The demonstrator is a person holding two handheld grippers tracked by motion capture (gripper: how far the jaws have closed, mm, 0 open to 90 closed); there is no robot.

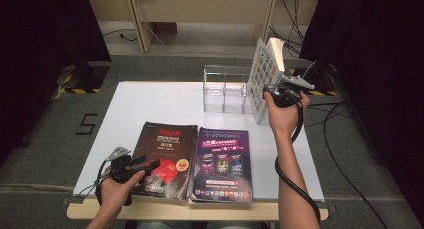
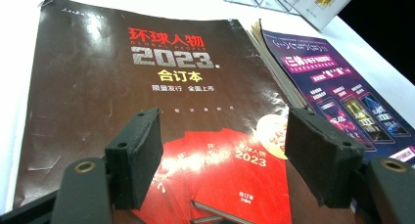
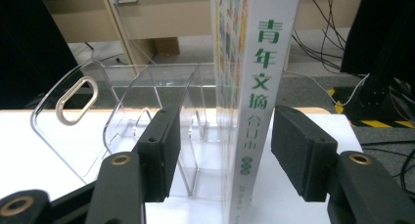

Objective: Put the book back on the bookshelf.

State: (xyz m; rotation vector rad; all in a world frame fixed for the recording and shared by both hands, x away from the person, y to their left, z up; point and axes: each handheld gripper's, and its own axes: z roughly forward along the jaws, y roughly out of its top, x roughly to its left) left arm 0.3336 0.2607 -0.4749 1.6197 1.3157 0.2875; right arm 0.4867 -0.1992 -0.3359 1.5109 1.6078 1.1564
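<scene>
A thick white book (image 1: 266, 74) stands on end, a little tilted, at the right end of a clear plastic rack (image 1: 223, 91); I cannot tell whether it sits inside the last slot. My right gripper (image 1: 272, 92) is open around it. In the right gripper view the spine (image 3: 257, 87) with green characters rises between the jaws of the right gripper (image 3: 225, 136), with a gap on the left pad's side. A dark "2023" magazine (image 1: 165, 156) lies flat at the front left. My left gripper (image 1: 146, 165) hovers open over its lower cover (image 2: 147, 87), holding nothing.
A purple magazine (image 1: 222, 164) lies flat beside the dark one, touching its right edge. The rack's left compartments (image 3: 122, 116) hold nothing. The white tabletop (image 1: 150, 99) is bare behind the magazines. Cables (image 1: 345, 174) run over the floor to the right.
</scene>
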